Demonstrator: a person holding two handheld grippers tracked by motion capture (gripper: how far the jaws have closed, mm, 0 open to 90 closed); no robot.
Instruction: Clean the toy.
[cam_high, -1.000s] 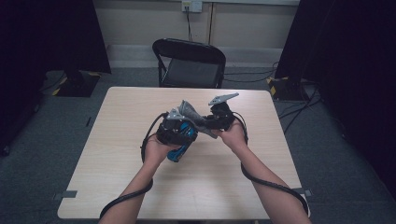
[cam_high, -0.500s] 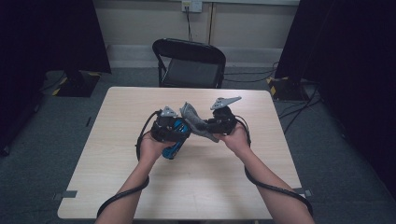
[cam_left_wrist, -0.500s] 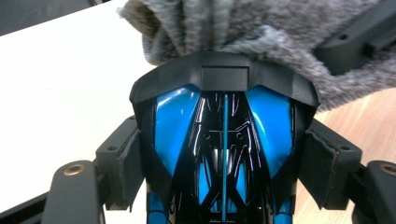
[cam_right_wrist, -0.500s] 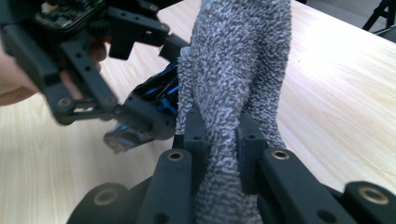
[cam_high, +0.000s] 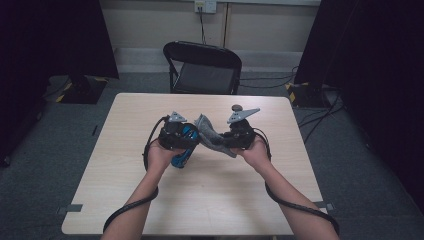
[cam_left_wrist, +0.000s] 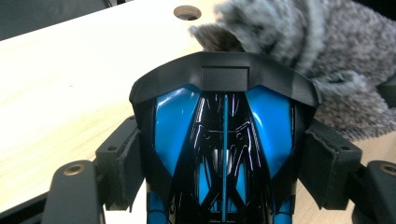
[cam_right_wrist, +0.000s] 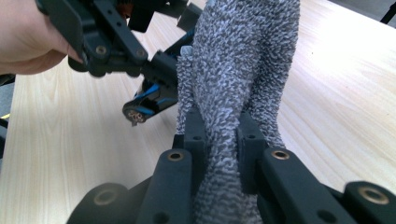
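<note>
Both grippers lower now, right fingers (cam_right_wrist: 247, 154) tight on cloth (cam_right_wrist: 238, 70).

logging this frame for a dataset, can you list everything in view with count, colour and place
blue and black gadget: 1, glossy blue with black ribs, clamped between the left gripper's pads above the table
cloth: 1, grey fuzzy, pinched in the right gripper, its free end against the gadget
table: 1, light wood, centre of the high view
hole in tabletop: 1, round, near the far edge
folding chair: 1, black, behind the table
wall socket: 1, pale, on the back wall
left gripper: 1, black, shut on the gadget
right gripper: 1, black, shut on the cloth
hands: 2, one on each gripper
</note>
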